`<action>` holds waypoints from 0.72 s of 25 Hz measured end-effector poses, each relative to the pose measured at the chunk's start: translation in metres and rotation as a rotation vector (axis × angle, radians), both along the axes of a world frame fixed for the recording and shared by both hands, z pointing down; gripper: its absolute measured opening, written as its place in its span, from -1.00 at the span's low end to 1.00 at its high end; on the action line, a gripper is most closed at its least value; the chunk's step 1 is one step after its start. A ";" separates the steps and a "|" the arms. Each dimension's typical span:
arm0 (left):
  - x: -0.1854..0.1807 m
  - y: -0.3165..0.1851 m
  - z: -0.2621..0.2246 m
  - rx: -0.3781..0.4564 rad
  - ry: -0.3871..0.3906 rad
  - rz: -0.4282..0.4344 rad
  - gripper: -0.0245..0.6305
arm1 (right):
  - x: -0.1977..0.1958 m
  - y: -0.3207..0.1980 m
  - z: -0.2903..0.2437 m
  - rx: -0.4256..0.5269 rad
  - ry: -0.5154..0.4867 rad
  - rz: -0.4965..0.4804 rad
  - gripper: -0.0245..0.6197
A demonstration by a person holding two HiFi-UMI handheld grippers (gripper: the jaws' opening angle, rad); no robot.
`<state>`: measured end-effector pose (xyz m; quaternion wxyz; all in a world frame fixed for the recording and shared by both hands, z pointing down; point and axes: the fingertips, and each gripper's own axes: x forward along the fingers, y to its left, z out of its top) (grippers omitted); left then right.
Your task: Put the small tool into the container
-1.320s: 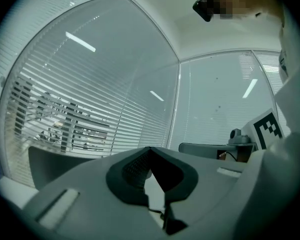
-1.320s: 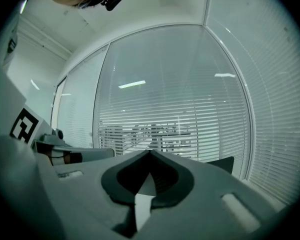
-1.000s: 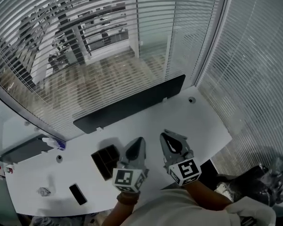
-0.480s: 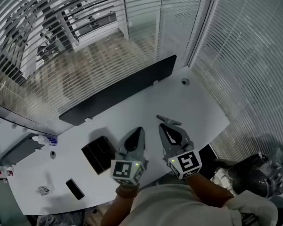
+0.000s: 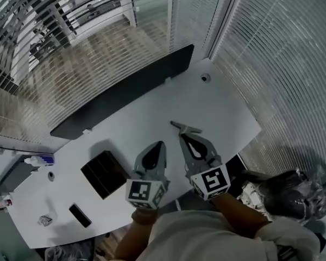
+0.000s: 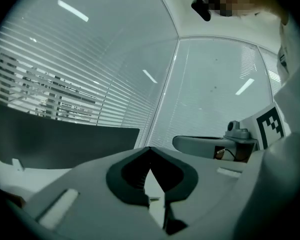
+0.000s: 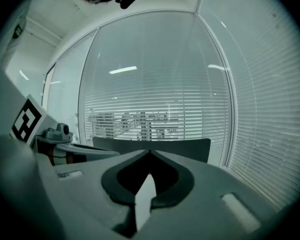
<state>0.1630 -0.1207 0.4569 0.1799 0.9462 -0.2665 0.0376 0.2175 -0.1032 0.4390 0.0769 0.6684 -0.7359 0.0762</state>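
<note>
You're at the approach step: your left gripper and right gripper are both closed, holding nothing. Next, part the right jaws over the small grey metal tool, well right of the black square compartmented container.

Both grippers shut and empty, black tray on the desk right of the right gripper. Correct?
Not quite. Head view: the tray lies on the desk left of the left gripper. It and the right gripper are shut and empty.

white desk | dark screen along far edge | glass walls | slatted blinds | ceiling strips lit
</note>
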 end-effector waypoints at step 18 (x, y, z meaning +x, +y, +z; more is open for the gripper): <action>0.040 -0.007 0.098 -0.131 -0.084 0.010 -0.92 | 0.027 -0.008 0.097 -0.172 0.089 -0.057 -0.92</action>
